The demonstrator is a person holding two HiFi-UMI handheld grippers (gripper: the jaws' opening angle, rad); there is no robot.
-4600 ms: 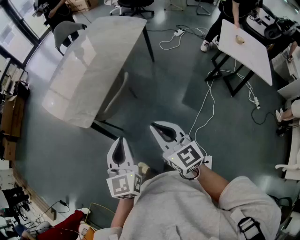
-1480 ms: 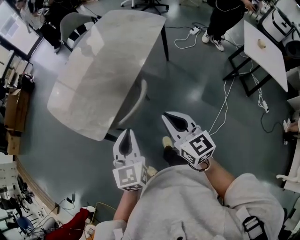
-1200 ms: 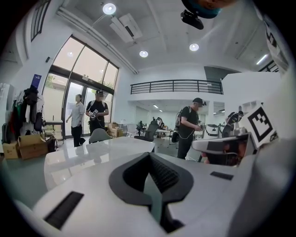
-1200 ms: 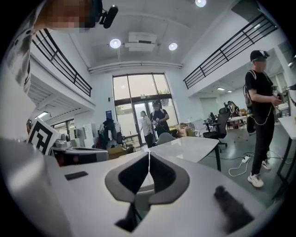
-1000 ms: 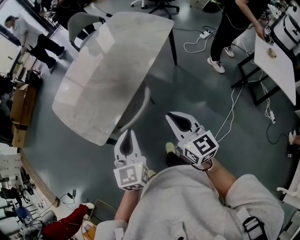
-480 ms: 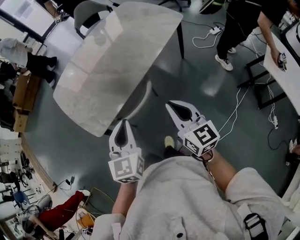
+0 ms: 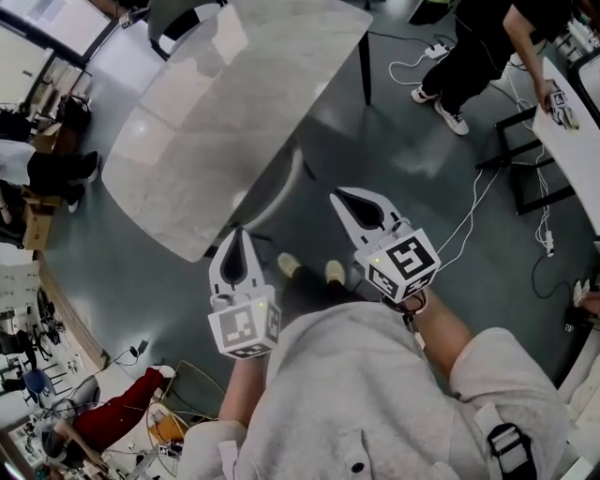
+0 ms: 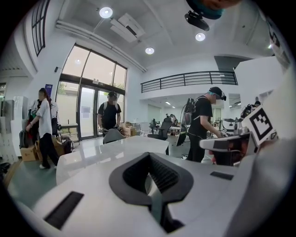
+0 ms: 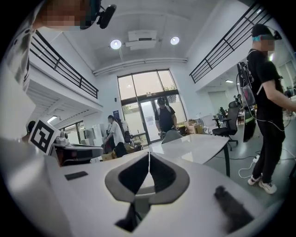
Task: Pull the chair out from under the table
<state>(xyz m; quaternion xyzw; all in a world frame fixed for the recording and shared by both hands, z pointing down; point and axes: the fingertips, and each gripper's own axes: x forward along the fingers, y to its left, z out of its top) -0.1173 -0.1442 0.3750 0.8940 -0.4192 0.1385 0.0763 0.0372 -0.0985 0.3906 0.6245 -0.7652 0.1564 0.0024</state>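
Under the long edge of the pale marble table (image 7: 202,112), on the side nearer the person, sits the chair (image 7: 281,192). Nearly all of it is hidden: only the curved top of its backrest peeks out past the tabletop, and the seat and legs are out of sight beneath the slab. That strip of backrest lies along the table's long edge, slanting from lower left to upper right in the head view, with the back turned to the open floor and the seat pushed in under the table.

The left gripper (image 7: 235,234) has its jaws pressed together with nothing between them, and its tip is near the table's closest corner. The right gripper (image 7: 340,196) is likewise closed and empty, out over the floor just beside the backrest. Neither one touches the chair.

On the chair's outer side the grey floor (image 7: 403,159) is bare up to the person's own shoes (image 7: 309,270). Farther right white cables (image 7: 469,211) trail across it, and a person in black (image 7: 483,37) stands by a second table (image 7: 574,108) that the frame cuts off. A grey chair (image 7: 178,14) at the table's far end is also cropped by the top edge.
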